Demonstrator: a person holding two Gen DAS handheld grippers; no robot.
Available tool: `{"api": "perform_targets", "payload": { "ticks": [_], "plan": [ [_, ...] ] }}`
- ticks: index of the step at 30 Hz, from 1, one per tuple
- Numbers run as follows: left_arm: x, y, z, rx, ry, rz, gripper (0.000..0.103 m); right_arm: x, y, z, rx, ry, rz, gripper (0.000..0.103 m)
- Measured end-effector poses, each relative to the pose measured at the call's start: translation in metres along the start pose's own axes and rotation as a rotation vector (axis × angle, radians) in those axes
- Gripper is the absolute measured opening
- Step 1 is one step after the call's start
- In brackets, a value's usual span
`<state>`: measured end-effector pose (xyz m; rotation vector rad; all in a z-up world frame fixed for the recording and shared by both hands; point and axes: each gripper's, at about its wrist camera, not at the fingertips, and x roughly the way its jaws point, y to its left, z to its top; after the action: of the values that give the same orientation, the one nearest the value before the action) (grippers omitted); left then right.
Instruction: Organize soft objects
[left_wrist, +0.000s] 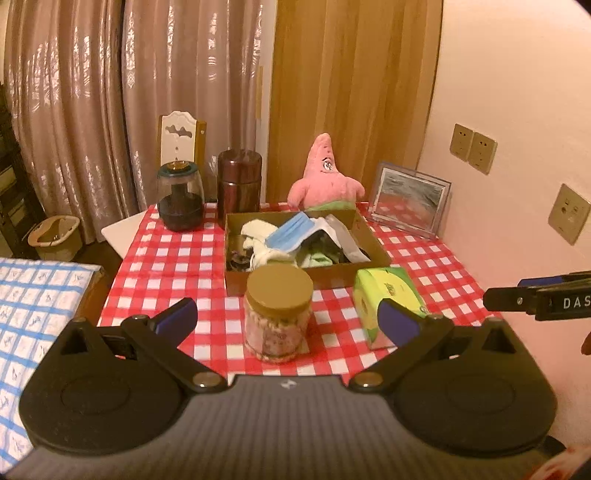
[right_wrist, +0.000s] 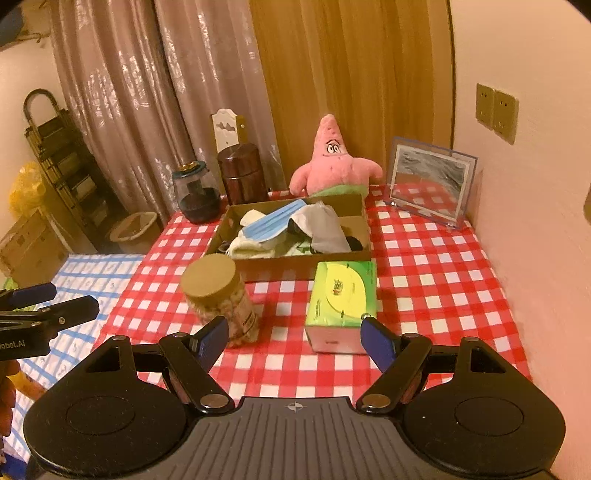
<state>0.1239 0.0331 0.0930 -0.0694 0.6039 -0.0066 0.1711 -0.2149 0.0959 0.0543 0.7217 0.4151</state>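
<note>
Grippers: my left gripper (left_wrist: 288, 317) and right gripper (right_wrist: 293, 341) level at tablecloth's (left_wrist: 177, 266) near edge, jaws wide, empty; box (left_wrist: 373, 242) contents tangled, hard to separate.

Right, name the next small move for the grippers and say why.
Probably reach the right gripper, open and empty, over the tissue pack toward the pink plush: it sits outside the cardboard box, which already holds the mask and cloths.

Both grippers hover side by side, level, pointing forward: the left gripper (left_wrist: 288, 319) has its fingers (left_wrist: 177, 316) spread wide (nothing between them), the right gripper (right_wrist: 295, 339) likewise.
</note>
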Motion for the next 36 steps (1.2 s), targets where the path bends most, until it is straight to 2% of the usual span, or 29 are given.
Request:
{"api": "perform_targets", "payload": {
  "ticks": [11, 16, 24, 36],
  "plan": [
    [-0.038, -0.01, -0.061, -0.025, 0.046, 0.056, 0.103, -0.034, 0.01, -0.057, -0.007, -0.003, -0.022, 0.079],
    [-0.045, -0.014, -0.083, -0.051, 0.087, 0.054, 0.103, -0.045, 0.023, -0.078, -0.066, -0.004, -0.04, 0.079],
    [-0.056, -0.026, -0.098, -0.058, 0.089, 0.072, 0.103, -0.058, 0.029, -0.103, -0.034, -0.016, -0.05, 0.079],
    [-0.055, -0.036, -0.109, -0.057, 0.105, 0.062, 0.103, -0.055, 0.03, -0.115, -0.029, 0.013, -0.047, 0.079]
  ]
}}
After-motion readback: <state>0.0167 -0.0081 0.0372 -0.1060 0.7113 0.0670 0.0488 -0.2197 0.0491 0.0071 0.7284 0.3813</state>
